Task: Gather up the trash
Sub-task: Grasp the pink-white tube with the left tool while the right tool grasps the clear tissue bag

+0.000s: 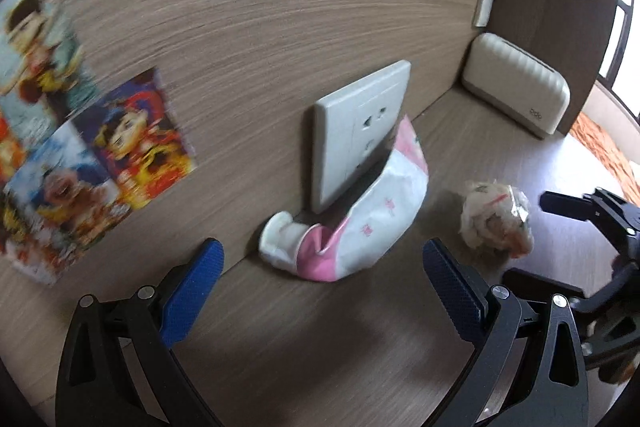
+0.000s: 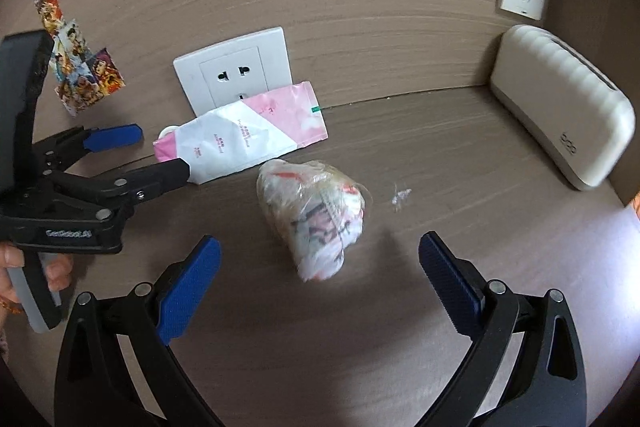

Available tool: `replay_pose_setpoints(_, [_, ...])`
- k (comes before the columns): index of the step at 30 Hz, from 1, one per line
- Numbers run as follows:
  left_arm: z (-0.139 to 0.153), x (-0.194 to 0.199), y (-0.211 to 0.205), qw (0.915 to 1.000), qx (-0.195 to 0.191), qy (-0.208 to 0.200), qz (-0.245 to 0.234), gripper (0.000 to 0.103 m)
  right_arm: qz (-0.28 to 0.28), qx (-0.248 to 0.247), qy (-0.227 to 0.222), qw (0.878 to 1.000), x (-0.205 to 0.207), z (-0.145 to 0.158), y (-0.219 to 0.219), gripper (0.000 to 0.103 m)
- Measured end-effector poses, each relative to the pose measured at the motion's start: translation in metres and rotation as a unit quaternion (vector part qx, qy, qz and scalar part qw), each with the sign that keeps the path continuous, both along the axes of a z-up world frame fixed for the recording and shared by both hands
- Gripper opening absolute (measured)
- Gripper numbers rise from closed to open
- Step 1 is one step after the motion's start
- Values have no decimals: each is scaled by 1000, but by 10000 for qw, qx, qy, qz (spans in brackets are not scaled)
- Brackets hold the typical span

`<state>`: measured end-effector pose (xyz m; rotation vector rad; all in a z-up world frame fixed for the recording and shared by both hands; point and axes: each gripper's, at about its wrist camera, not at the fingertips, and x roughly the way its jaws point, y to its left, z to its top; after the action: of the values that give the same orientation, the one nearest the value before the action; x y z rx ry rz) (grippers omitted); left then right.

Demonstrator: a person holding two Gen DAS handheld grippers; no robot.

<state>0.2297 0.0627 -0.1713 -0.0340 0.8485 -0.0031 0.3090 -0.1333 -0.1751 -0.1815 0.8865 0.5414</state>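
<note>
Lying against the back wall of the desk, a pink-and-white pouch leans on a wall socket. Nearer the front, a crumpled plastic-wrapped wad sits apart, bare surface around it. A white router occupies the right rear corner. Left gripper and right gripper both stand with jaws spread, holding nothing.

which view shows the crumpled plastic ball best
The right wrist view: the crumpled plastic ball lies whole and central on the table, ahead of the open right gripper. The left wrist view shows it smaller, off to the right, beside the right gripper's black fingers.
</note>
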Motion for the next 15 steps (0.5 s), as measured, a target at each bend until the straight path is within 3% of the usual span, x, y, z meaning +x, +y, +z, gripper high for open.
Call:
replay_pose_setpoints(5, [-4,13,-11,9993,123,111,-334,98,143,17,31,9999,14,-6,6,99])
replay_pose_setpoints(9, [-11,24,-14,9985,-43,263,-473,96,219,45,172,9996,21,-11,8,99])
replay_pose_setpoints(11, [-14,27,-14,9972,-287,360,-594,91,292,126,243,9992,22,-12,7,99])
replay_pose_setpoints(13, [-18,27,-19,9954,-362,479,-742,75,394,132,277,9987,22,-12,8,97])
replay_pose_setpoints(15, [-21,23,-29,9949,-68,468,-894,72,512,85,228,9984,20,-11,11,82])
